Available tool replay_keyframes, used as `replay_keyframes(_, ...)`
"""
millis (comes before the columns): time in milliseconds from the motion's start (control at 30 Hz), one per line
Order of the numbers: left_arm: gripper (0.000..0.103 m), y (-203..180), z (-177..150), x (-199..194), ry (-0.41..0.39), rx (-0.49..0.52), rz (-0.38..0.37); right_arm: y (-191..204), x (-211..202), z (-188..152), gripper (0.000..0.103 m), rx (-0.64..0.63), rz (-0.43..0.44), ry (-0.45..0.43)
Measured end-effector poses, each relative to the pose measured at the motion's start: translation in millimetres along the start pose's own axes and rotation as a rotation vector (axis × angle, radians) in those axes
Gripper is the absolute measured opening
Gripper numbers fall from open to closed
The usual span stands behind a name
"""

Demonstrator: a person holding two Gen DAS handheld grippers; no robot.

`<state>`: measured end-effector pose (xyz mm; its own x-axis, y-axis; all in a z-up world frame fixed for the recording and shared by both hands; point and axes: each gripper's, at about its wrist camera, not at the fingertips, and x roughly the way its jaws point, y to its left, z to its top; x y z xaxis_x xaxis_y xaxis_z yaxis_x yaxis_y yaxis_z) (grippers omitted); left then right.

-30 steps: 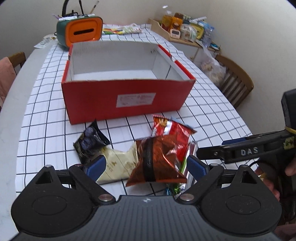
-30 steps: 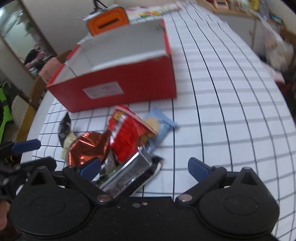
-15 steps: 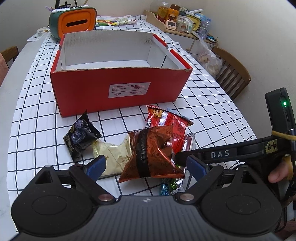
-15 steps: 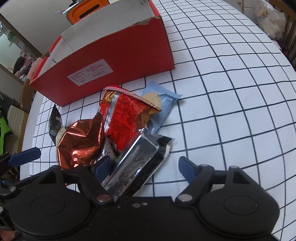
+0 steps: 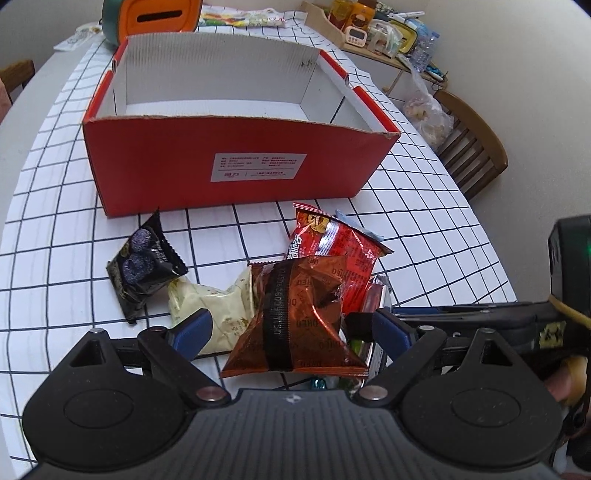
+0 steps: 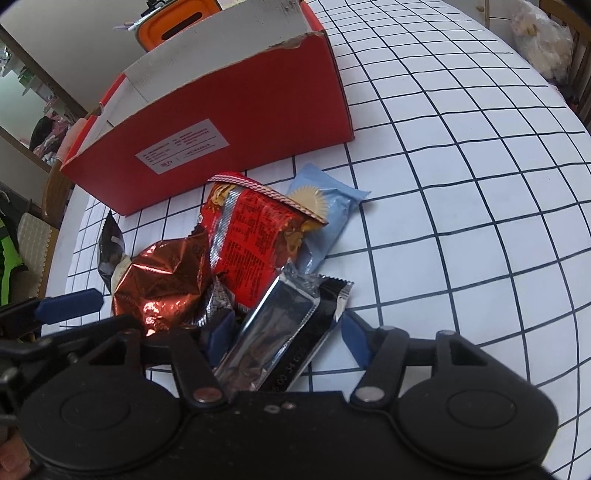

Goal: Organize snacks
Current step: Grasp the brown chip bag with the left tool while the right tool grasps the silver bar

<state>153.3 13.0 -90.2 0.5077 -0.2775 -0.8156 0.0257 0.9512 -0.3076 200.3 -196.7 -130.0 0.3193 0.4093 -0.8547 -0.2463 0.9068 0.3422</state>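
A heap of snack packets lies on a grid-patterned table (image 5: pixel 44 229) in front of an open red cardboard box (image 5: pixel 236 162), which sits at 12 o'clock from both cameras and shows only its white inside walls. The left gripper (image 5: pixel 291 328) holds its blue-tipped fingers (image 5: pixel 194 328) spread wide, with a copper-foil Oreo bag (image 5: pixel 299 317) lying between them; the bag is not pinched. At its 10 o'clock rest a cream packet (image 5: pixel 218 302) and a black packet (image 5: pixel 144 266) printed with dark berries; a red chip bag (image 5: pixel 332 247) lies just beyond the Oreo bag at 1 o'clock.

The right gripper (image 6: pixel 286 332) also stands released, its fingers (image 6: pixel 354 338) on either side of a silver bar wrapper (image 6: pixel 273 328) that lies over a black wrapper (image 6: pixel 321 314); whether the pads touch them cannot be told. A pale blue packet (image 6: pixel 328 210) pokes out from under the red bag at 12 o'clock.

An orange-and-green container (image 5: pixel 155 14) stands behind the box. A wooden chair (image 5: pixel 472 147) and a cluttered shelf (image 5: pixel 380 26) line the wall at 2 o'clock in the left view.
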Motion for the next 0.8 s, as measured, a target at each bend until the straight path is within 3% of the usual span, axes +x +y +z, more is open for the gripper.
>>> replay_keyframes(233, 0.079, 2, 4, 14, 0.047, -0.051, -0.007, -3, -4, -5, 0.049, -0.022, 0.005, -0.009)
replay_keyframes(367, 0.062, 4, 4, 20, 0.070, -0.067, 0.013, -1, -6, -8, 0.049, -0.048, -0.002, -0.014)
replay_keyframes(800, 0.043, 4, -8, 9, 0.037, -0.075, -0.002, 1, -29, -18, 0.044, -0.104, -0.009, -0.086)
